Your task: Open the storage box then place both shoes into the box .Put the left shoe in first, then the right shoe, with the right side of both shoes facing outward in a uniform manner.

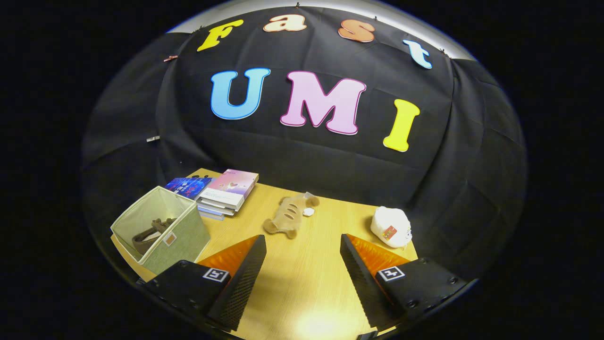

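One shoe (153,231) lies inside the open box (188,236) at the near left. Gripper (302,264) hangs over bare table (302,293), jaws spread wide, holding nothing. Judgement: find the other shoe, grasp it mid-body, right side facing outward.

Dark shoes (153,231) sit partly hidden behind the box (181,238) wall, their number unclear; the lower books (212,208) lie covered by the pink one, and the gripper (302,269) bases are cut off.
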### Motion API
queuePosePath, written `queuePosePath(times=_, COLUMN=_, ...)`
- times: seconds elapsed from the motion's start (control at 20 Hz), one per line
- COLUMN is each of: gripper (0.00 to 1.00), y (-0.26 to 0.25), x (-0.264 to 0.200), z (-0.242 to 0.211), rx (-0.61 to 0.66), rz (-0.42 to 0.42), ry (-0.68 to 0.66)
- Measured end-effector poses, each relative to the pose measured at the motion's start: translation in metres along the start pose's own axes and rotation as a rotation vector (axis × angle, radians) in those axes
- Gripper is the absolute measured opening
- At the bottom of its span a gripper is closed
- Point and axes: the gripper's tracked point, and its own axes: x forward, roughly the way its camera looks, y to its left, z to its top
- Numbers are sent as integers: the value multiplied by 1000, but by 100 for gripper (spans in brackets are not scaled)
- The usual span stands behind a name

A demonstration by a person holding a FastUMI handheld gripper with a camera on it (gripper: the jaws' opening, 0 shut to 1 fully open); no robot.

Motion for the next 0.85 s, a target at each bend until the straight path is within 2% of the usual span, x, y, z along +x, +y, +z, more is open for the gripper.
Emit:
queuePosePath(times=0.35, gripper=98, y=-14, x=-29, z=19, rx=34, rz=-31, ry=-89)
queuePosePath(times=0.85, gripper=98, y=-13, x=-29, z=13, rx=48, rz=-45, ry=-75)
